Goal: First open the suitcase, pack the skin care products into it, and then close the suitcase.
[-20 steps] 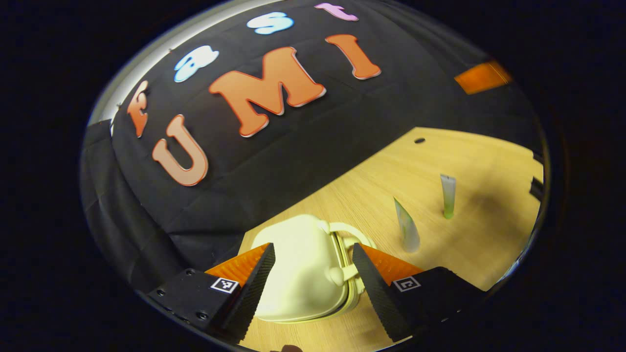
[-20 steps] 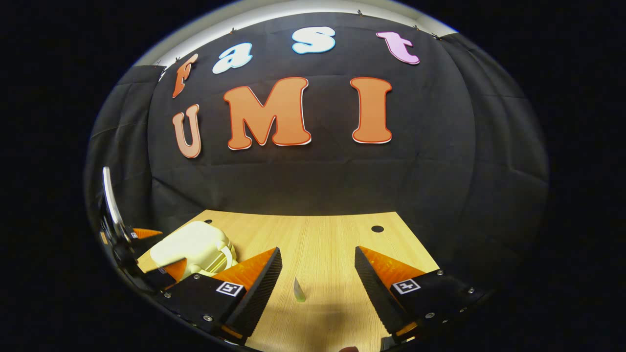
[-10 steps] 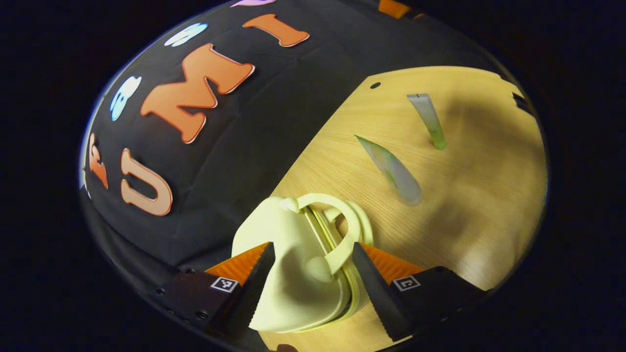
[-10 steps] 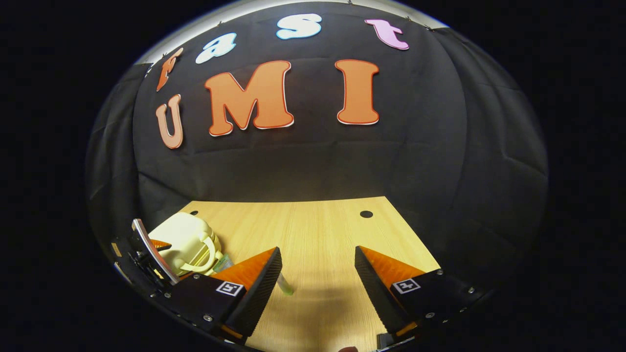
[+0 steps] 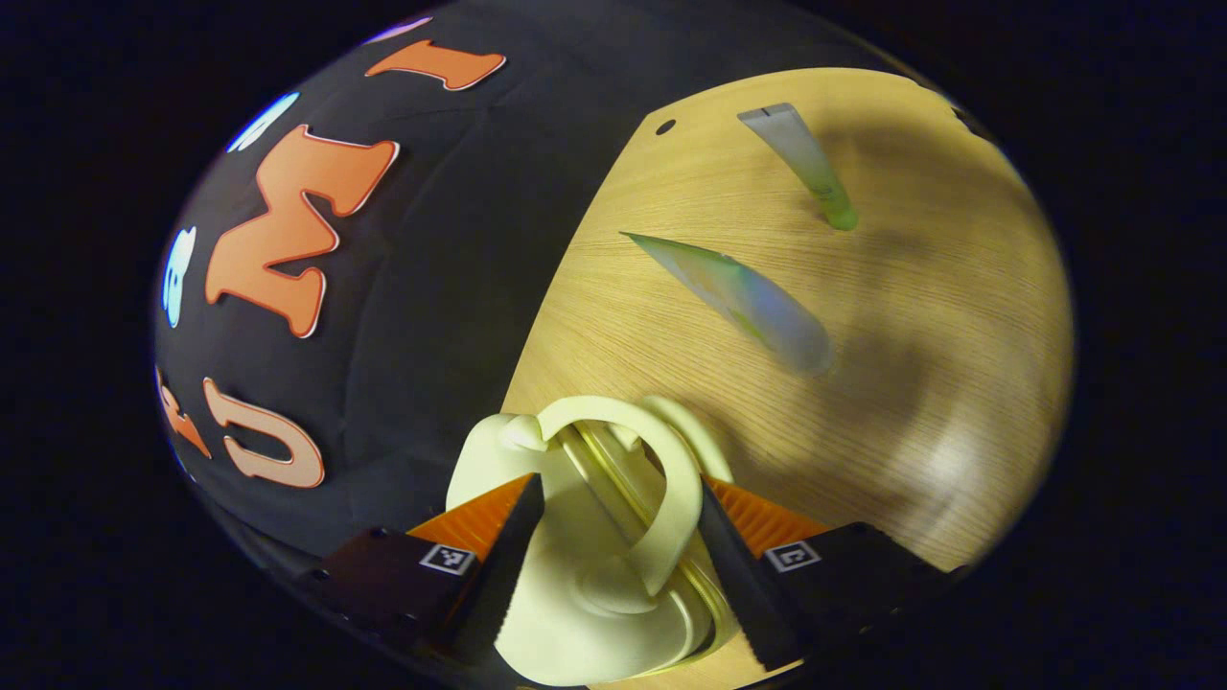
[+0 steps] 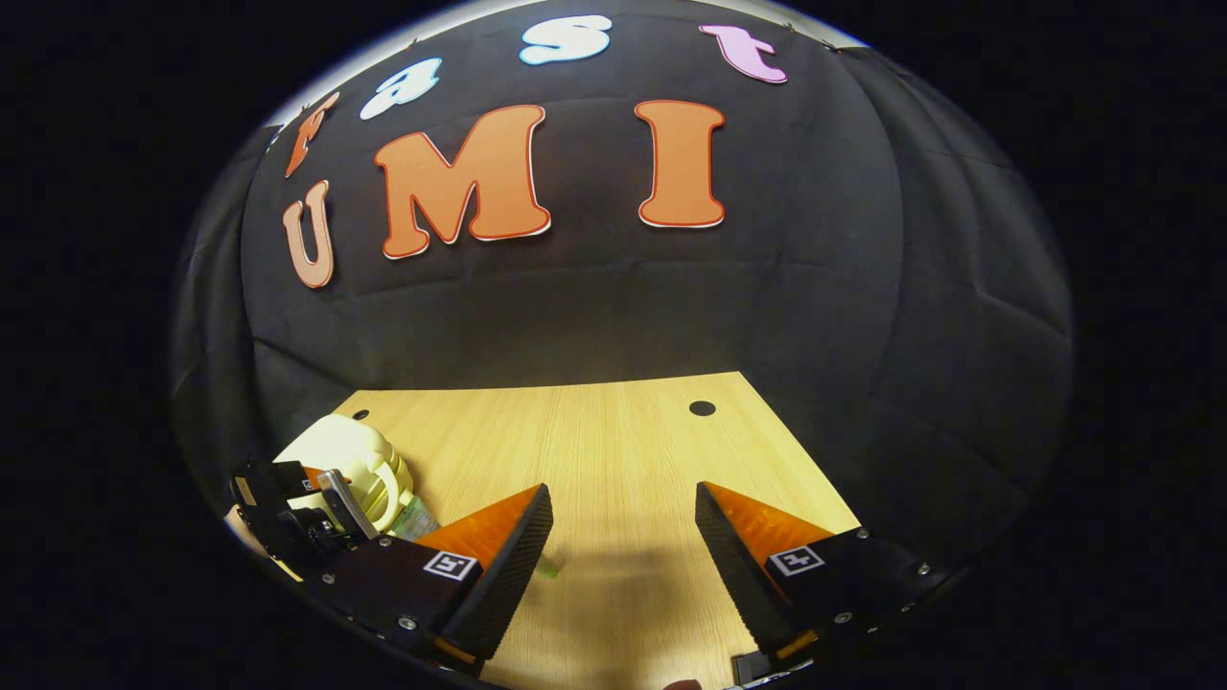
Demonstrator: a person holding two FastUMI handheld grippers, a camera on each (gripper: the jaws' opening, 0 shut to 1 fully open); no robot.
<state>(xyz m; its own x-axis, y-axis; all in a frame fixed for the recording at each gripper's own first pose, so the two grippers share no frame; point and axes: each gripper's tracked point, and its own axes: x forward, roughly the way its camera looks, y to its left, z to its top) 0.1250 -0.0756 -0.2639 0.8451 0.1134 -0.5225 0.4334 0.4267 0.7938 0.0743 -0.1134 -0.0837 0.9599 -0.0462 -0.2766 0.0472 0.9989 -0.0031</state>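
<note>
Left hand-held gripper (image 5: 613,565) tilted, rolled sideways, jaws spread wide. Right hand-held gripper (image 6: 621,561) level, pointing forward, jaws parted wide, nothing between fingers.

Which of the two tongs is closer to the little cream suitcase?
Left. The left tongs straddle the suitcase at its handle; the right tongs hang open over bare table, off to its side.

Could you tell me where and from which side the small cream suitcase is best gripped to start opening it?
Probably by the looped handle that arches over the suitcase seam. The left gripper already straddles it with its jaws apart, coming from above; closing across the thin band looks easier than pinching the rounded, smooth shell.
</note>
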